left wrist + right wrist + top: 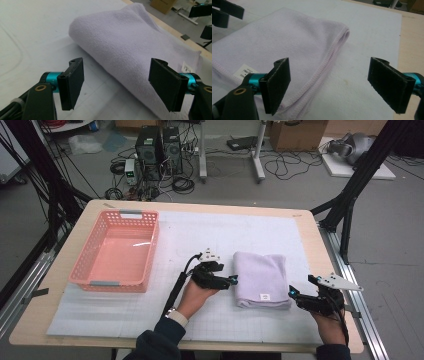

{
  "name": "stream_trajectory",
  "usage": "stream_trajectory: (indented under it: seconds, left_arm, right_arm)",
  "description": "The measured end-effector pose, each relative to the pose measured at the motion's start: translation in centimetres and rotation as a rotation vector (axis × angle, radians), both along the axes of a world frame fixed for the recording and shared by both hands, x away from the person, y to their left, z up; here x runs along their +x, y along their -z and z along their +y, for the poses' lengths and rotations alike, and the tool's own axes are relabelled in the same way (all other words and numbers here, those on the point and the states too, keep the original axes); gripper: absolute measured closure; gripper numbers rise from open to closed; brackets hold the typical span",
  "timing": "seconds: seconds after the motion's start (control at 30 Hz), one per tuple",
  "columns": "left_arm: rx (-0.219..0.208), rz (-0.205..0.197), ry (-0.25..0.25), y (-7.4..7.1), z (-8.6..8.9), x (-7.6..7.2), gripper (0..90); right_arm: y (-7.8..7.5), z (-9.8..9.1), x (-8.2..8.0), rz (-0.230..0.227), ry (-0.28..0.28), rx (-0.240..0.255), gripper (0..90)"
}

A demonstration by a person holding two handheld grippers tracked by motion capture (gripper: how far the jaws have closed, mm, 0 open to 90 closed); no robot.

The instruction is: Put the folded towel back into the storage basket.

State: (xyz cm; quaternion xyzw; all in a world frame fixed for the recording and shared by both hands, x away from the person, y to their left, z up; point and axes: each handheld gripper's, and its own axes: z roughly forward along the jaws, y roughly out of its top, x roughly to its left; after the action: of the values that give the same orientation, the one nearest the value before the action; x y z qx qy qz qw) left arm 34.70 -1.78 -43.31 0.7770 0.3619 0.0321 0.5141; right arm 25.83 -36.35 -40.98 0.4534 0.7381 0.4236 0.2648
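1. Two grippers sit near one folded towel [262,279] – it is light purple and lies flat on the white mat [210,235] that covers the table [307,227].
2. The towel is near the middle of the mat, a bit to the right, with a small white tag [265,296] on its near edge.
3. The left gripper [234,279] is just beside the towel's left edge. In the left gripper view its jaws are wide apart, with nothing between the pads. The towel's rolled fold [130,47] lies just past them.
4. The right gripper [291,292] is at the towel's near right corner. Its jaws are wide apart too – in the right gripper view one jaw is over the towel's stitched edge [329,62] and the other is over bare mat. They are not pinching it.
5. A pink basket [117,251] sits on the left side of the mat, well apart from the towel.
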Motion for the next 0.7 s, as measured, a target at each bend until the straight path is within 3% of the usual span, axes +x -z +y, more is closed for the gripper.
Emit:
stream_trajectory:
  seconds: [0.27,0.43,0.53,0.63,0.7]
  left_arm:
    - [-0.009,0.091,0.028,1.1,-2.7,0.7,30.6]
    - [0.037,0.12,0.028,1.4,-3.6,0.9,31.6]
    - [0.061,0.113,0.029,1.4,-3.5,0.9,44.1]
    - [0.046,0.12,0.051,1.4,-3.0,1.1,64.1]
    - [0.044,0.117,0.062,1.3,-2.8,1.1,68.0]
  right_arm:
    - [0.1,0.1,0.1,0.002,-0.005,0.0,17.0]
    - [0.1,0.1,0.1,0.004,-0.006,0.001,17.1]
    - [0.1,0.2,0.2,0.0,-0.01,-0.003,17.1]
    - [0.2,0.2,0.2,0.006,-0.01,-0.003,17.1]
    - [0.2,0.3,0.2,0.007,-0.01,-0.005,17.0]
